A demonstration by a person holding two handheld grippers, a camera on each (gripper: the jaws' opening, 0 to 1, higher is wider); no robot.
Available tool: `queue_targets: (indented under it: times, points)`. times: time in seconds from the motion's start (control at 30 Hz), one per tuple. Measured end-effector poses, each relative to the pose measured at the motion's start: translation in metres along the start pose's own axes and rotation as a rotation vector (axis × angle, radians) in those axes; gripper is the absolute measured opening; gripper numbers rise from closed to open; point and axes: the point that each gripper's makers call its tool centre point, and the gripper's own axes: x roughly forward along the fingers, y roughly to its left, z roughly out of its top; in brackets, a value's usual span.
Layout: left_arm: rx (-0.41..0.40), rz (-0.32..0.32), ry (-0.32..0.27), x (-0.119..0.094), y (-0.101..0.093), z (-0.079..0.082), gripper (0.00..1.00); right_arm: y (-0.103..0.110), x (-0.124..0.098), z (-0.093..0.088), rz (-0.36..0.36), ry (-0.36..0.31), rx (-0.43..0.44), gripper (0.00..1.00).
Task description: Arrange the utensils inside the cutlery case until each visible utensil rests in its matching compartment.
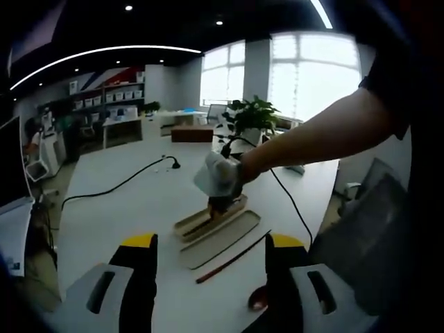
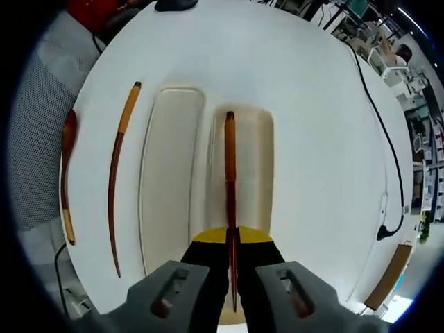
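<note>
The right gripper, clamped on a chopstick, holds it lengthwise over the cutlery case's right compartment; next, lower and release, while the left gripper waits wide nearby.

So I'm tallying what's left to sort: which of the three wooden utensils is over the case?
The chopstick clamped in the right gripper, lying over the right-hand compartment. The other chopstick and spoon lie on the table.

I count two chopsticks, one spoon, and two case trays; a third tray may lie hidden beneath my jaws.
</note>
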Motion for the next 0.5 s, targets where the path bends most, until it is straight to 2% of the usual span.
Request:
queue_targets:
  times: [0.23,0.33,0.5]
  points:
    - [0.001,-0.005,0.003,0.001,-0.001,0.0,0.65,-0.003,-0.004,-0.001,0.013,-0.02,0.081,0.01]
    - [0.004,-0.006,0.003,0.001,-0.001,0.0,0.65,-0.007,-0.011,-0.003,-0.011,-0.036,0.098,0.02]
    - [0.009,-0.004,0.002,0.001,-0.001,0.001,0.65,-0.01,-0.024,-0.004,-0.05,-0.09,0.19,0.09]
